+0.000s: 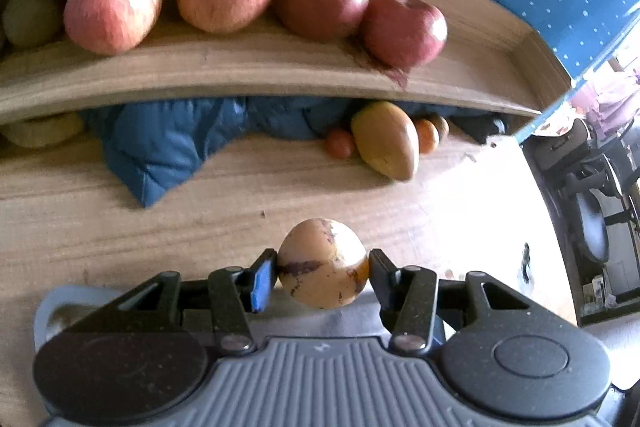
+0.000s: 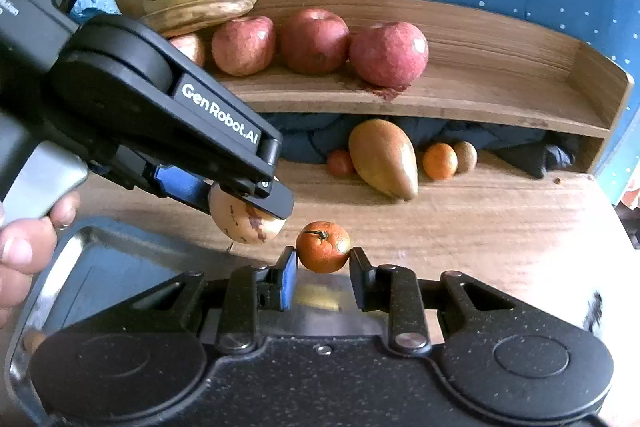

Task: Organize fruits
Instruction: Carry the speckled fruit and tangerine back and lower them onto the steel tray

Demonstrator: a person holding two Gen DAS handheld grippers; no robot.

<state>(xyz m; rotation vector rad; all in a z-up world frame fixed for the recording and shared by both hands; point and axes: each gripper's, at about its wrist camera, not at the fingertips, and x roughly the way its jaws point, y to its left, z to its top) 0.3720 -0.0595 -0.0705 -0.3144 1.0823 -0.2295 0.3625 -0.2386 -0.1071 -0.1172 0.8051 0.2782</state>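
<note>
Sorting by kind is suggested: a blotched yellow fruit (image 1: pixel 322 263) is clamped in the left gripper (image 1: pixel 322 267) and a tangerine (image 2: pixel 323 246) in the right gripper (image 2: pixel 323 261), both below the wooden shelf (image 2: pixel 440 99), where apples (image 2: pixel 388 53) are lined beside bananas (image 2: pixel 200 1).

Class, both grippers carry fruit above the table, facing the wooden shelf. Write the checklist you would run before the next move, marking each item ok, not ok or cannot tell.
1. Left gripper pinches the speckled tan fruit on both sides: ok.
2. Right gripper pinches the mandarin on both sides: ok.
3. The two held fruits are apart, not touching: ok.
4. Free space on the shelf right of the apples: ok.
5. Mango on the table lies clear of both grippers: ok.
6. Whether the grips are firm enough: cannot tell.
</note>
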